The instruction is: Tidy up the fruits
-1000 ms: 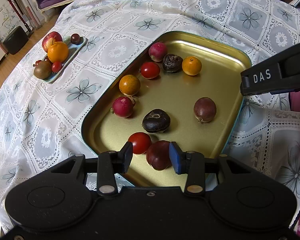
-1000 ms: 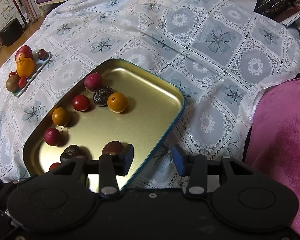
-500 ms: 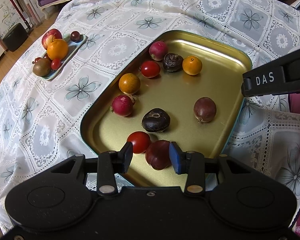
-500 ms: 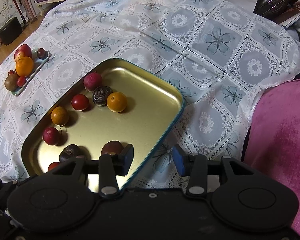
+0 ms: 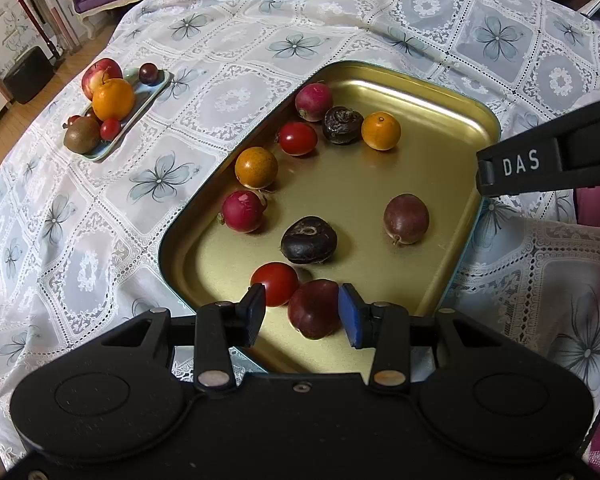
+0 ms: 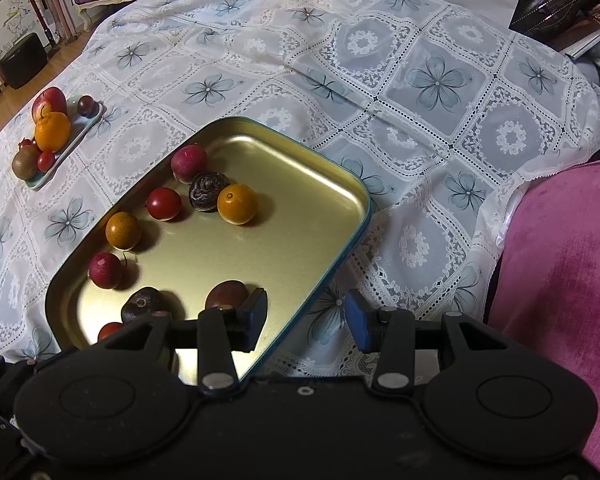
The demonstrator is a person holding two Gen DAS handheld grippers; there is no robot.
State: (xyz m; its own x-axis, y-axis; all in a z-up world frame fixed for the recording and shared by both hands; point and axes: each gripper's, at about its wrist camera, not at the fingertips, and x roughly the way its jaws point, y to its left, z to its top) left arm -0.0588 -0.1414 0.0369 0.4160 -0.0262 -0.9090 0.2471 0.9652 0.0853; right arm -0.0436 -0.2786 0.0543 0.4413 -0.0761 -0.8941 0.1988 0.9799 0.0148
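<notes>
A gold tray (image 5: 428, 92) holds several small fruits: tomatoes, oranges, radish-like red ones and dark ones. My left gripper (image 5: 302, 311) is open, its fingers on either side of a dark red fruit (image 5: 314, 314) at the tray's near end, next to a red tomato (image 5: 275, 282). My right gripper (image 6: 306, 318) is open and empty over the same tray's (image 6: 340, 184) right rim, beside a purple-brown fruit (image 6: 226, 296). A small pale plate (image 5: 140, 108) at the far left holds an apple, an orange (image 5: 113, 98), a kiwi and small fruits.
A lace flower-pattern cloth (image 6: 436, 80) covers the table. A pink cushion (image 6: 560, 280) lies at the right. The right gripper's body (image 5: 548, 160) reaches in over the tray's right edge in the left wrist view. Furniture stands beyond the table's far left.
Both views have shifted only slightly. The left fingers stay around the dark red fruit and the right gripper stays open over the rim.
</notes>
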